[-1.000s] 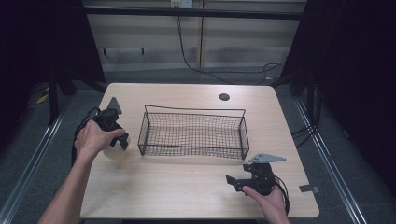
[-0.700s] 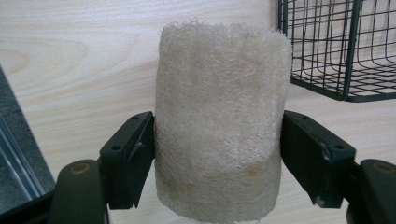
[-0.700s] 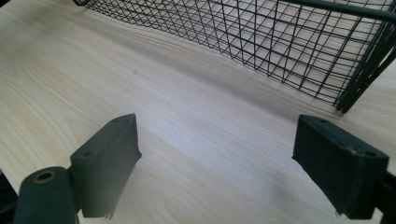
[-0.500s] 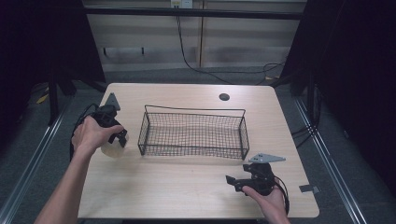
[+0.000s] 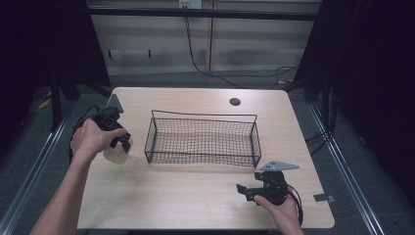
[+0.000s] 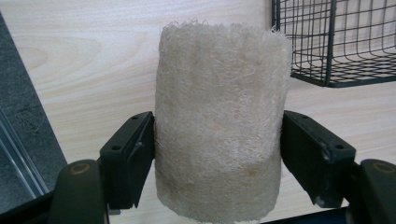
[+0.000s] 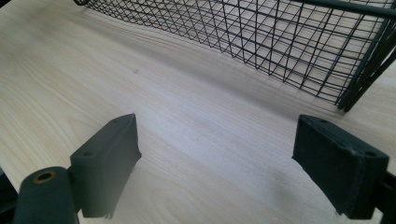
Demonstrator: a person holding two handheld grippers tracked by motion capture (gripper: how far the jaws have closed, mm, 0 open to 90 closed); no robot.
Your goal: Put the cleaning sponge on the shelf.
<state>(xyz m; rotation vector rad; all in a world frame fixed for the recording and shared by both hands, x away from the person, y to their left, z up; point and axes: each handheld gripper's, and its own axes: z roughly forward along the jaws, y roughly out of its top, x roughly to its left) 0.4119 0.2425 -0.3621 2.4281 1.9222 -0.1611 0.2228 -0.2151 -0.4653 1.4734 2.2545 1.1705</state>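
Observation:
A pale, fibrous loofah cylinder (image 6: 218, 121) stands between the two black jaws of my left gripper (image 6: 217, 158), which is shut on its sides. In the high view the loofah (image 5: 115, 152) sits at the table's left, just left of the black wire basket (image 5: 203, 139), with the left gripper (image 5: 117, 139) held over it by a hand. My right gripper (image 5: 247, 192) rests low near the front right of the table, its jaws wide apart over bare wood (image 7: 215, 163), with the basket's front wall (image 7: 261, 42) a little ahead.
The wire basket has nothing in it. A round cable hole (image 5: 235, 102) lies at the back of the wooden table (image 5: 195, 196). A small grey tab (image 5: 323, 198) sits near the right edge. Dark floor and rails flank the table.
The left hand and gripper have shifted slightly toward the front, staying on the loofah. The right gripper has not moved.

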